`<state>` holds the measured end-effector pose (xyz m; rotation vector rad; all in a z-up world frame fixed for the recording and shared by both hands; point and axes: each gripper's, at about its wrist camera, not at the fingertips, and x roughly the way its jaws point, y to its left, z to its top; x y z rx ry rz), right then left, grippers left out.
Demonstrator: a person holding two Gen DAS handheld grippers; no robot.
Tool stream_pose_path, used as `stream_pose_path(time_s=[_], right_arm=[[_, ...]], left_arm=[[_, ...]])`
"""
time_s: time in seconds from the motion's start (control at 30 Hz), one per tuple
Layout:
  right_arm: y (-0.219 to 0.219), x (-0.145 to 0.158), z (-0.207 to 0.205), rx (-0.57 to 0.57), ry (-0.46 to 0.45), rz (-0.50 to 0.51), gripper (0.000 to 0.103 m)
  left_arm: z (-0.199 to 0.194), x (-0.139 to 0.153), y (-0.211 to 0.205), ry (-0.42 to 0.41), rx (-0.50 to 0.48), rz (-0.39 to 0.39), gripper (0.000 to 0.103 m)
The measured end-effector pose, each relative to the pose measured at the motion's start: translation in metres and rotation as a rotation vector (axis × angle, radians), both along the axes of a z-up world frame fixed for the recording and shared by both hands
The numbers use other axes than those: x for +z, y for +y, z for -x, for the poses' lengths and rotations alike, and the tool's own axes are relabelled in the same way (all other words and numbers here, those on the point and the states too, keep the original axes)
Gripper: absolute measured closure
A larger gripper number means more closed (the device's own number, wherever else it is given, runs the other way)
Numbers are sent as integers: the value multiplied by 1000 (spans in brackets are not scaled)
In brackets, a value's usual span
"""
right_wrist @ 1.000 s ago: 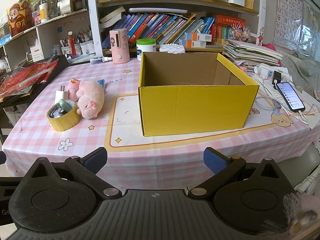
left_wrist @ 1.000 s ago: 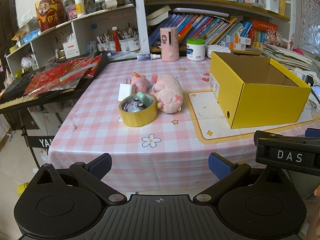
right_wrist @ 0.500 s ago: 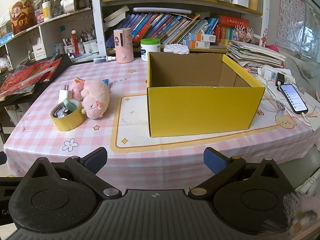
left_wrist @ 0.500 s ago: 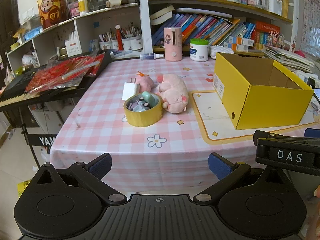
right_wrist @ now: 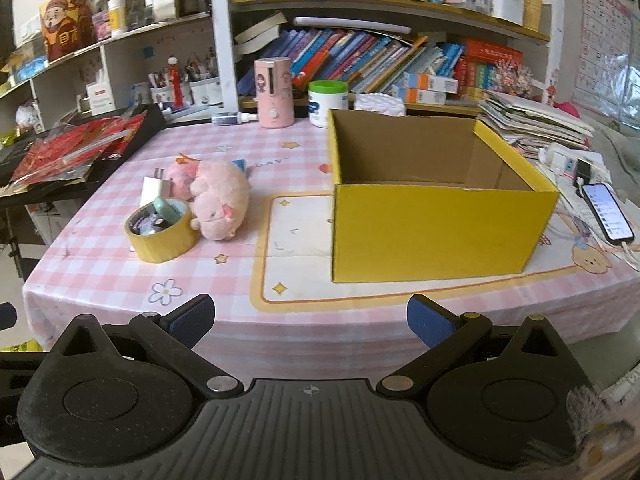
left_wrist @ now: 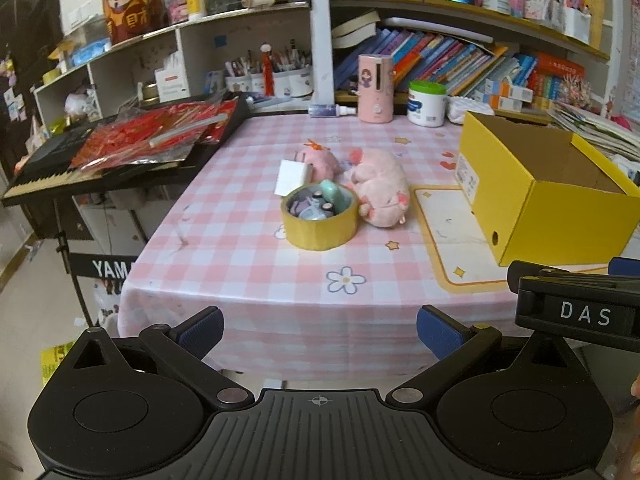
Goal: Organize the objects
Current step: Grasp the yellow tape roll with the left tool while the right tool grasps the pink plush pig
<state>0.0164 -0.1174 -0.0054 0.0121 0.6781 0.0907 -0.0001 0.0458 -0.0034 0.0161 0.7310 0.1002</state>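
Note:
An open yellow cardboard box stands empty on the pink checked table; it also shows in the left wrist view. Left of it lie a yellow tape roll holding several small items, a large pink plush pig, a small pink plush and a white charger plug. The same group shows in the left wrist view: tape roll, large pig. My left gripper and right gripper are both open and empty, held off the table's near edge.
A keyboard with red packets juts over the table's left side. A pink dispenser, a green-lidded jar and bookshelves line the back. A phone on a cable and stacked papers lie at right.
Both views have shifted a little to the right and slightly closer to the table; the objects sit further right in the frames. Nothing on the table has moved. Both grippers stay open.

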Motion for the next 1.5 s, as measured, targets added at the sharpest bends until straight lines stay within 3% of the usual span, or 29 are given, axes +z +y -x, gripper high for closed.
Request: stream_pose_path(time_s=[0.7,0.97,1.27,1.5], right_arm=[[34,-2,-62,152,7,-21,0],[49,2,-96,271,-28,-15,3],[61,-3,-164,316,20,-43,5],[77,-25,-227,311,118,-65,5]], left_arm=[[-44,-4,25,9,121,-12,0],[-77,-9,35,27,217,2,0],[-119,-24,30,54,167,-33,0],[-142,-32,24,57,101,-78,0]])
